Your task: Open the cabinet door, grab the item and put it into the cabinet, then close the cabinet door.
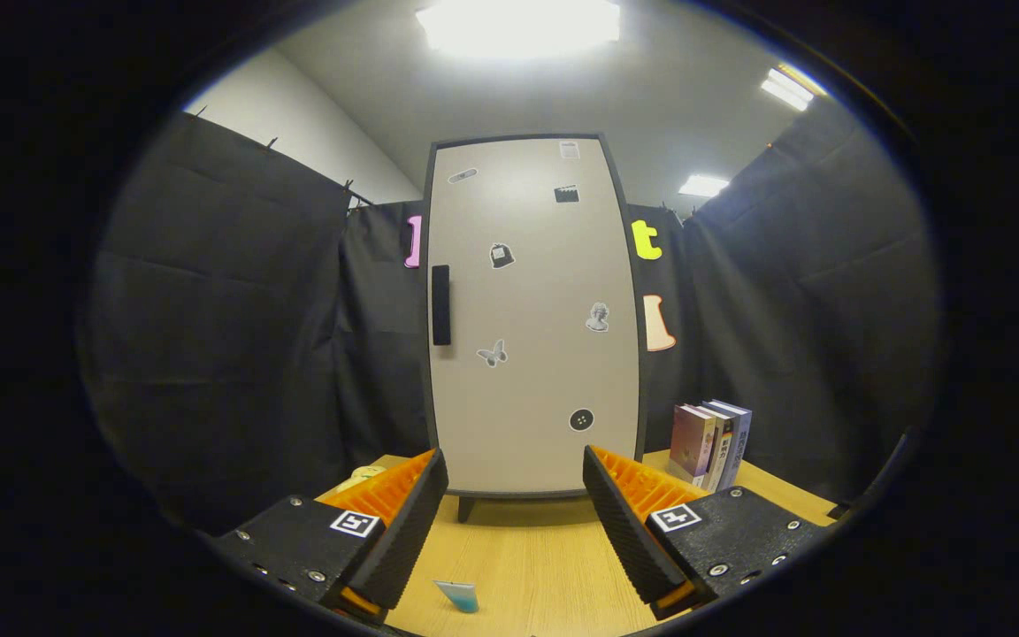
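tall beige cabinet with black handle stands on wooden table, door shut, facing tool. tool fingers spread wide, holding nothing. small blue-tipped item lies on table between fingers. shut door fits either end of task.

Black cloth walls enclose a wooden table under bright ceiling light panels.
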